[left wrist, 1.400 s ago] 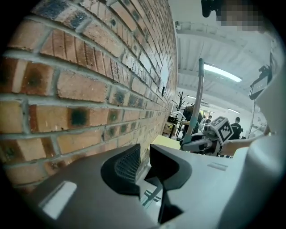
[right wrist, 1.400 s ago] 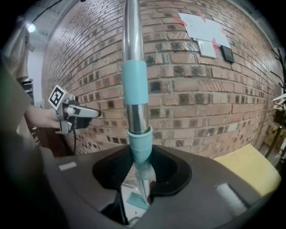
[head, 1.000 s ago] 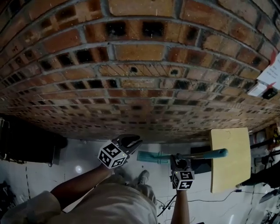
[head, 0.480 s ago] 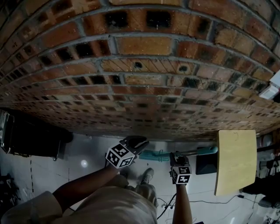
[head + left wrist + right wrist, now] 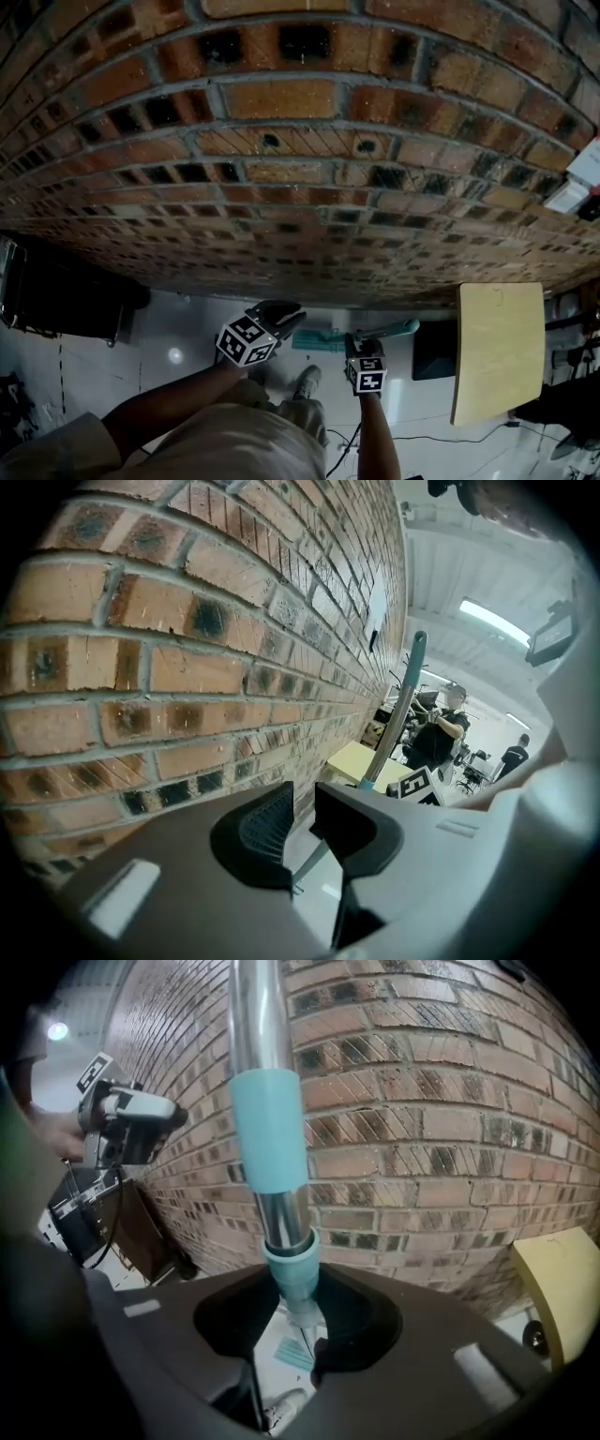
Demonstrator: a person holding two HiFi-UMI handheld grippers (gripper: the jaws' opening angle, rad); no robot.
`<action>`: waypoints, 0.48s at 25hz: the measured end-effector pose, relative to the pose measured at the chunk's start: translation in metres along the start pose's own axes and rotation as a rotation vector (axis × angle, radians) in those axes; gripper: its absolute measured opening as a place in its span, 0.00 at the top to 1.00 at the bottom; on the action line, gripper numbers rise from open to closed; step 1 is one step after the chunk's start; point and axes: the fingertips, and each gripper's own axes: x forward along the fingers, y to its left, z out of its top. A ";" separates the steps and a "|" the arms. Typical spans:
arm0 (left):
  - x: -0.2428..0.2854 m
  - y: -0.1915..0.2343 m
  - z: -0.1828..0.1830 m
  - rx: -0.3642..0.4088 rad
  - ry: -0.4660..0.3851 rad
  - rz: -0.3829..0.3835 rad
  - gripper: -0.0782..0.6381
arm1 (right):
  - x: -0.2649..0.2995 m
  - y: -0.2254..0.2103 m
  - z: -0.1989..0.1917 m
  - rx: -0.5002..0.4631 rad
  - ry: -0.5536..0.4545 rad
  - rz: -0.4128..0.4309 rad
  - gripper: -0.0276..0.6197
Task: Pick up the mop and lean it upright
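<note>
The mop (image 5: pixel 270 1119) pole is cut off at the top edge; its head lies hidden below the jaws.

brick wall (image 5: pixel 281 103) ahead, yellow board (image 5: pixel 497 352) rightward

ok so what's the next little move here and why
Probably tip the mop handle over onto the brick wall: the right gripper is clamped on it, it stands roughly upright close to the wall, and the left gripper is open, holding nothing.
</note>
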 end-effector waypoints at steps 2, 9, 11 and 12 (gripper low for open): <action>0.002 -0.001 -0.004 0.001 0.010 0.006 0.76 | 0.003 -0.002 -0.005 -0.002 0.000 0.004 0.76; 0.008 -0.011 -0.008 0.007 0.021 0.008 0.76 | 0.001 -0.012 -0.021 0.014 0.031 0.014 0.76; 0.011 -0.012 -0.010 0.011 0.027 0.009 0.76 | 0.003 -0.015 -0.025 0.015 0.044 0.012 0.76; 0.012 -0.012 -0.012 0.011 0.032 0.011 0.76 | 0.004 -0.015 -0.027 0.016 0.051 0.013 0.76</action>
